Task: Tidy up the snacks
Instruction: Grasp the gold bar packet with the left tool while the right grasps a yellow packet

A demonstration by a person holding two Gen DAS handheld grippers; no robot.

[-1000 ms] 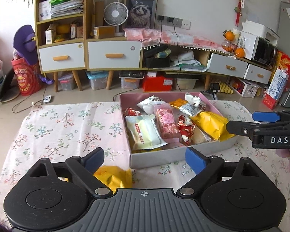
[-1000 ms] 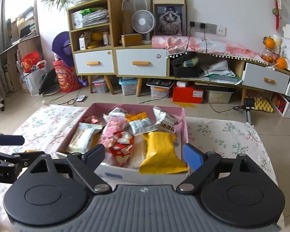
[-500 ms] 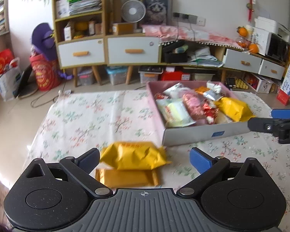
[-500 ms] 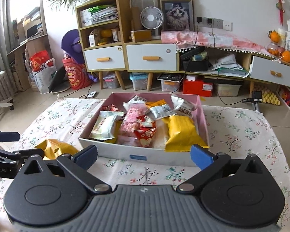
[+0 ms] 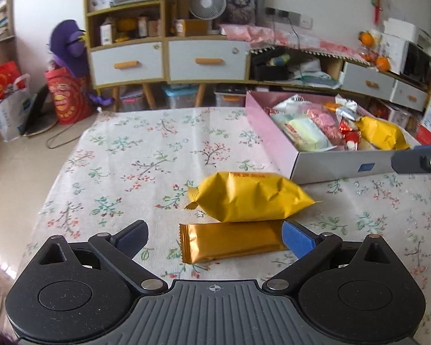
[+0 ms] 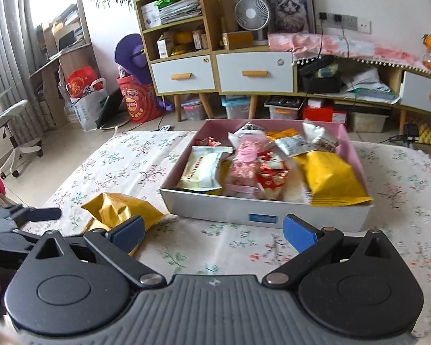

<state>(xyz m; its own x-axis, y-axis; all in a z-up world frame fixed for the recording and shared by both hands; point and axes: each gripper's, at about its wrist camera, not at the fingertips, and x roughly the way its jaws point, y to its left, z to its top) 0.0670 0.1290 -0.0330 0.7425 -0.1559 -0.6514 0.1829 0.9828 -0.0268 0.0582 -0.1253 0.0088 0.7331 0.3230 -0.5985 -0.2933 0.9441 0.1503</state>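
Note:
A pink-lined box (image 5: 275, 141) full of snack packets stands on the flowered cloth; it also shows in the right wrist view (image 6: 261, 215). A puffy yellow packet (image 5: 250, 197) and a flat gold bar packet (image 5: 230, 243) lie on the cloth outside the box, just ahead of my left gripper (image 5: 214, 237), which is open and empty with the bar between its fingertips' line. The yellow packet (image 6: 120, 211) shows left of the box. My right gripper (image 6: 212, 231) is open and empty, in front of the box's near wall.
The flowered cloth (image 5: 135, 158) covers the low table, whose left edge drops to the floor. Cabinets (image 6: 221, 69), a fan and storage bins stand behind. The right gripper's finger (image 5: 416, 161) reaches in by the box's near corner.
My left gripper has swung left and back from the box, bringing the two loose packets into view ahead of it. My right gripper has pulled back from the box.

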